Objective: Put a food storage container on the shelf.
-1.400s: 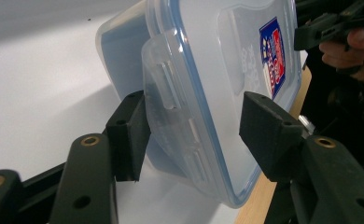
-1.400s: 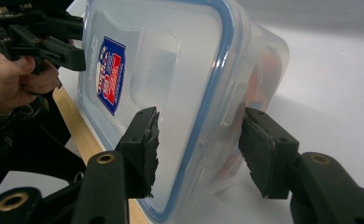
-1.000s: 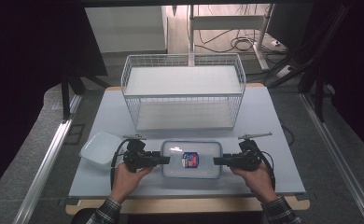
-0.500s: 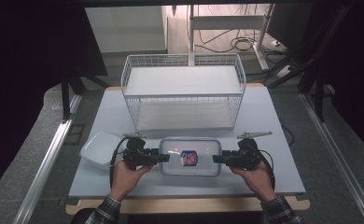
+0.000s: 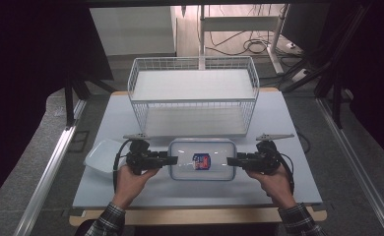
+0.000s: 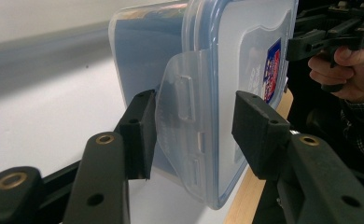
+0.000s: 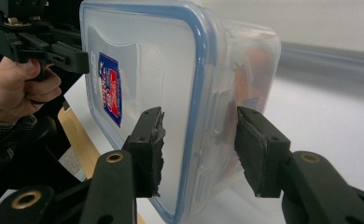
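Container (image 5: 202, 159) sits between left claw (image 5: 174, 160) and right claw (image 5: 231, 161), both open astride its end latches.

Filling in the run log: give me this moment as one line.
left gripper: jaws just closing around side latch flap | right gripper: astride opposite latch, gaps show | container: lidded, on table before wire basket
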`<state>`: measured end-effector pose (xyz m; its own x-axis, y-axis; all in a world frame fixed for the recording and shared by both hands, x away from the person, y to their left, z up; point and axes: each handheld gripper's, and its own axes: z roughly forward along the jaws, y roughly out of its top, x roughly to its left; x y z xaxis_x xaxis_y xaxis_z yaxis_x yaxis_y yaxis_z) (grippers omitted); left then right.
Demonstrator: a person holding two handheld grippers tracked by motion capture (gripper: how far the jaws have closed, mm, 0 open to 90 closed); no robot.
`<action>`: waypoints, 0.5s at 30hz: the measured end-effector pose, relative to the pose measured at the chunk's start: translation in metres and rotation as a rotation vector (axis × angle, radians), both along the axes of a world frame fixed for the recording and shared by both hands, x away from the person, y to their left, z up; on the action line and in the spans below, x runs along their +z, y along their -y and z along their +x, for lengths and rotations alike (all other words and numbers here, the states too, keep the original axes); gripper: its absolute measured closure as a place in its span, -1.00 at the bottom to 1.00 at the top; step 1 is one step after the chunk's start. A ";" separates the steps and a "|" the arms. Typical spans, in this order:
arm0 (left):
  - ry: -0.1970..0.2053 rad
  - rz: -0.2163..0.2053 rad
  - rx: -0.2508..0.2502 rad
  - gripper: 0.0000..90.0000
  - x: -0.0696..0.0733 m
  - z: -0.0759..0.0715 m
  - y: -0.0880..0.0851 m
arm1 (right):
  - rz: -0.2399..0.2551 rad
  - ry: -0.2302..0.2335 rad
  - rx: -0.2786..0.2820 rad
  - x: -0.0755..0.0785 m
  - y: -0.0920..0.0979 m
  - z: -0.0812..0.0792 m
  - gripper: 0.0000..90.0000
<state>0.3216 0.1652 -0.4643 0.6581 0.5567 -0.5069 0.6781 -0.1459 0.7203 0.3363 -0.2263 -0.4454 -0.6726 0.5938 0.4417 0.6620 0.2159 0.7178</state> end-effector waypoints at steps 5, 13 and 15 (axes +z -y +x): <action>0.025 0.004 0.006 0.14 0.016 0.002 -0.001 | 0.005 0.024 0.006 0.012 -0.001 0.003 0.18; 0.073 -0.008 0.008 0.14 0.045 0.010 -0.004 | 0.001 0.077 0.004 0.044 -0.003 0.010 0.18; 0.080 -0.008 0.012 0.14 0.052 0.012 -0.005 | 0.001 0.084 0.007 0.051 -0.005 0.012 0.18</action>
